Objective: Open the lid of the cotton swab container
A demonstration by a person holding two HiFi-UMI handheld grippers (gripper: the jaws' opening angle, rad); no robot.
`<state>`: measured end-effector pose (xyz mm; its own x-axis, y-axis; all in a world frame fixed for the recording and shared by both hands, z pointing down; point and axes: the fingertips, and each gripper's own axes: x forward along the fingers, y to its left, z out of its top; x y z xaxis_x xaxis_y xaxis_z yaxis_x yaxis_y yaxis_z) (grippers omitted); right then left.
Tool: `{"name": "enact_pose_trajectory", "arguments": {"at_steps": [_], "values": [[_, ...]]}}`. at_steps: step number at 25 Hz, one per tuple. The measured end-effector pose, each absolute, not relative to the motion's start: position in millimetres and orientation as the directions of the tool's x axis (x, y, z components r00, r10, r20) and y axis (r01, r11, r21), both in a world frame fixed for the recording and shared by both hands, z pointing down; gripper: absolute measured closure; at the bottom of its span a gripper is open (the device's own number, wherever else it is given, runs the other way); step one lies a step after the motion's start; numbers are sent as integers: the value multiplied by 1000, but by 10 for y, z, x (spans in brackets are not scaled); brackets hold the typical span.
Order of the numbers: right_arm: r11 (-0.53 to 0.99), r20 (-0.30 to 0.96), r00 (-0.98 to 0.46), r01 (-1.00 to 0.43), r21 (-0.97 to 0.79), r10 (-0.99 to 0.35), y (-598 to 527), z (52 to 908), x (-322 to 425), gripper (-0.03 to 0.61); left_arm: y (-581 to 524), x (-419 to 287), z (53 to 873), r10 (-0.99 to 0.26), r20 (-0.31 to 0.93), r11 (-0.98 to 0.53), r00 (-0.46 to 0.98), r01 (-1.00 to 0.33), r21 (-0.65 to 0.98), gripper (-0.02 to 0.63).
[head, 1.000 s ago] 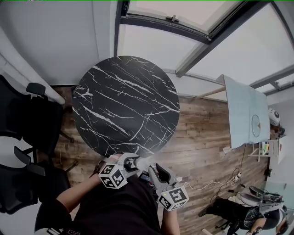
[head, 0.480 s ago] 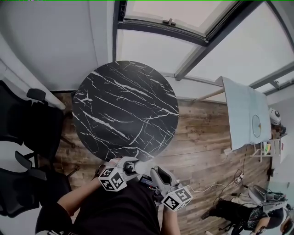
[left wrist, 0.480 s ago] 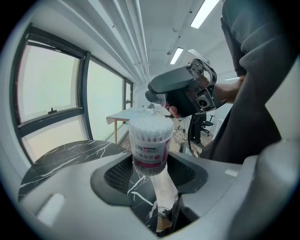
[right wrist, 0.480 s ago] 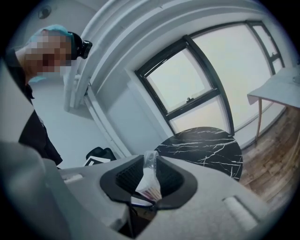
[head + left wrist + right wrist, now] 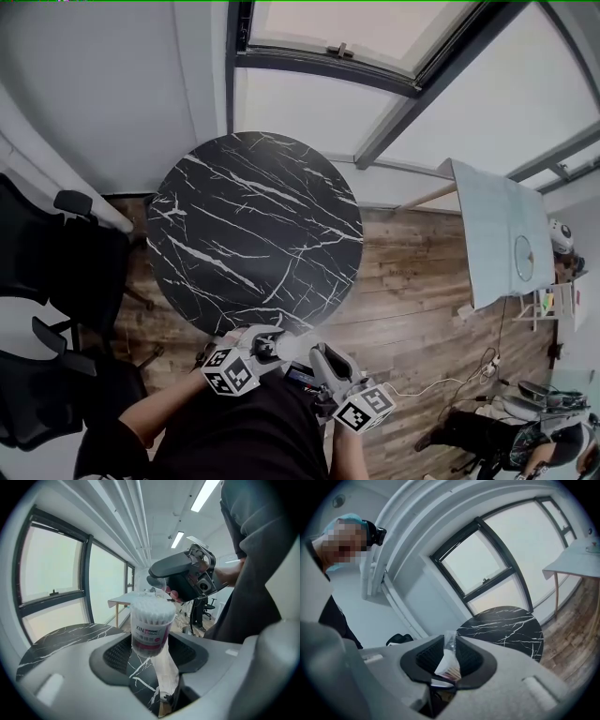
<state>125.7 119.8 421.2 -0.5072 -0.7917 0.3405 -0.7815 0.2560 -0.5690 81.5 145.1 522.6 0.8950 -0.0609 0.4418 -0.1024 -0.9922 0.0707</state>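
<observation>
The cotton swab container (image 5: 151, 623), a clear tub with a pink label and white swab heads showing at its top, stands upright between the jaws of my left gripper (image 5: 150, 651), held in the air in front of my body. Those jaws have just been opening a little, with the tub still between the pads. My right gripper (image 5: 164, 582) hovers just above and to the right of the tub. In the right gripper view it (image 5: 449, 658) is shut on a thin clear plastic piece (image 5: 448, 660), seemingly the lid seen edge-on. In the head view both grippers (image 5: 274, 345) (image 5: 307, 354) sit close together.
A round black marble table (image 5: 253, 225) stands just beyond the grippers. Black office chairs (image 5: 56, 253) are at the left, and a white desk (image 5: 497, 234) and floor cables (image 5: 450, 375) at the right. Wooden floor (image 5: 412, 281) lies between them, with windows beyond.
The right gripper has rolled a little and its marker cube has shifted slightly right. The left gripper has stayed where it was. Both sit a touch lower in the head view.
</observation>
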Motion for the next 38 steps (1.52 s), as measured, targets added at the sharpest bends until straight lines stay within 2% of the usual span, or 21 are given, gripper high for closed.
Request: {"name": "enact_pose_trajectory", "arguments": {"at_steps": [7,18,22,25,34,38], "values": [[244,335,-517,-761,-601,-788,1182,4229,1274,503,1441,884,5144,-62,394,-993,917,-96,68,340],[247,330,-524,-754,-609,-785,1199,4240,1289,503,1468,887,5147,-55,393,-994,918,-89,68,364],[271,323,-544,-746,-608,-774,1201,4228,1268,489,1479,894,5183,-47,414,-992,909,-90,85,364],[280,321,-544,-751,-598,-775,1188,4232,1272,446,1488,890,5211,-46,431,-993,901,-90,83,362],[253,277,-456,-800,-543,-846,1132,4036,1533,437,1281,780,5224,-124,470,-976,874,-193,101,362],[185,292,-367,-844,-503,-883,1130,4057,1721,482,1109,681,5149,-192,478,-962,857,-262,84,362]]}}
